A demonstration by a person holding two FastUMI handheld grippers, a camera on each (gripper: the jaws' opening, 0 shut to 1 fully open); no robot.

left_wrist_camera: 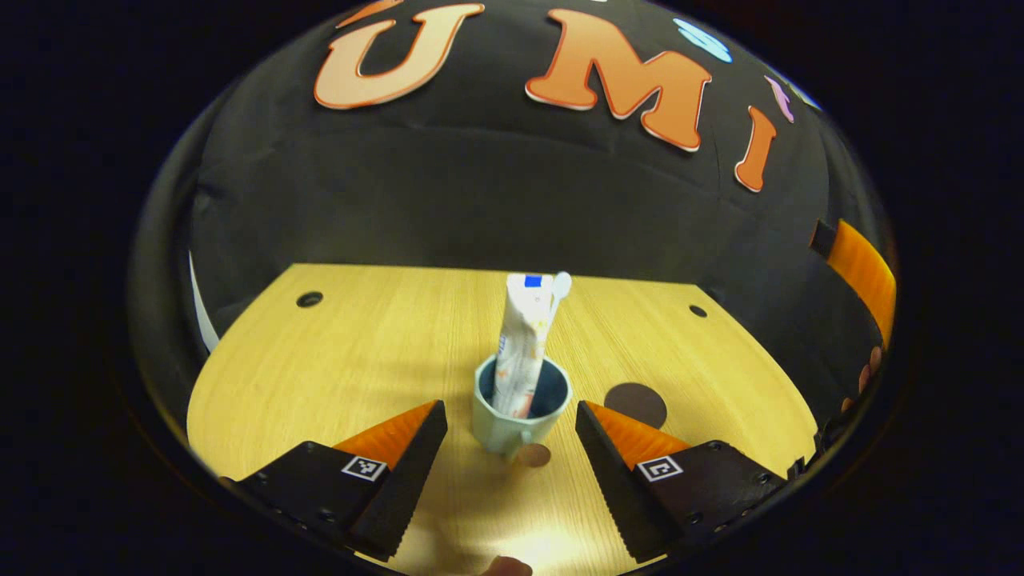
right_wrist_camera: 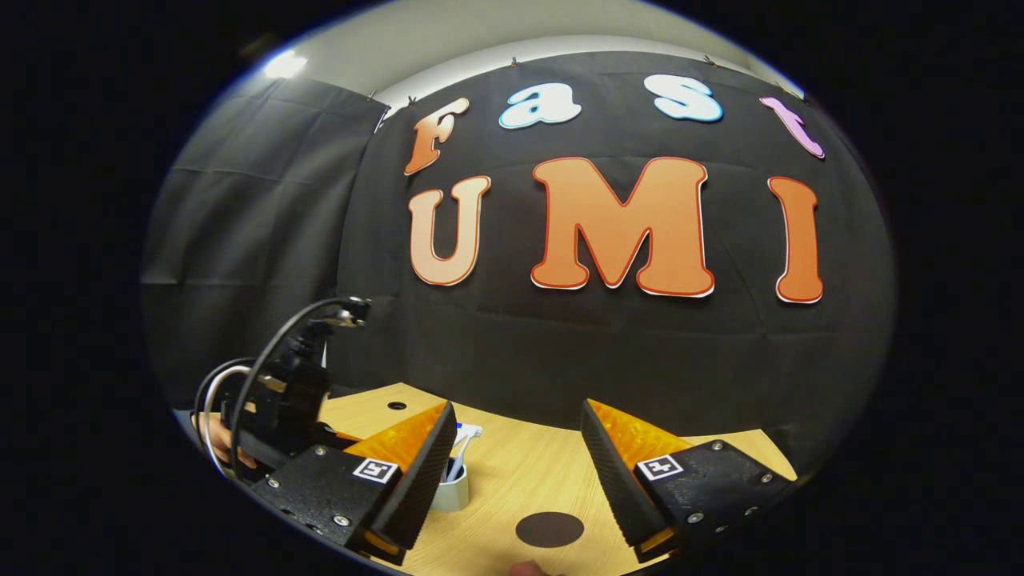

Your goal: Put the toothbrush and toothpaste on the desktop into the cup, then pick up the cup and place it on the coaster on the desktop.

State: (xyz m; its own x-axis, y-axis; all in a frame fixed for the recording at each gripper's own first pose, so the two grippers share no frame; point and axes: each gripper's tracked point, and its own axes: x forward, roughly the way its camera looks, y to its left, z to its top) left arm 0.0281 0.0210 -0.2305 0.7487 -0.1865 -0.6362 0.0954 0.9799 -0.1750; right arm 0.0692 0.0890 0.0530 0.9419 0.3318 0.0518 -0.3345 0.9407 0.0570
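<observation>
A pale mug [left_wrist_camera: 512, 420] stands upright on the wooden desktop [left_wrist_camera: 360, 352] with a white toothpaste tube [left_wrist_camera: 520, 344] and a toothbrush head [left_wrist_camera: 562, 283] sticking out of it. My left gripper [left_wrist_camera: 510, 428] is open, its fingers on either side of the mug and apart from it. A dark round coaster [left_wrist_camera: 635, 404] lies just right of the mug. In the right gripper view the mug [right_wrist_camera: 452, 488] sits partly behind my own left finger, and the coaster [right_wrist_camera: 550, 529] lies on the desktop between my fingers. My right gripper [right_wrist_camera: 518, 456] hangs open and holds nothing.
The left gripper's body with its cables [right_wrist_camera: 288, 392] and the hand holding it show at the left of the right gripper view. Two small round holes [left_wrist_camera: 309, 299] mark the desktop's far side. Black cloth walls close off the back.
</observation>
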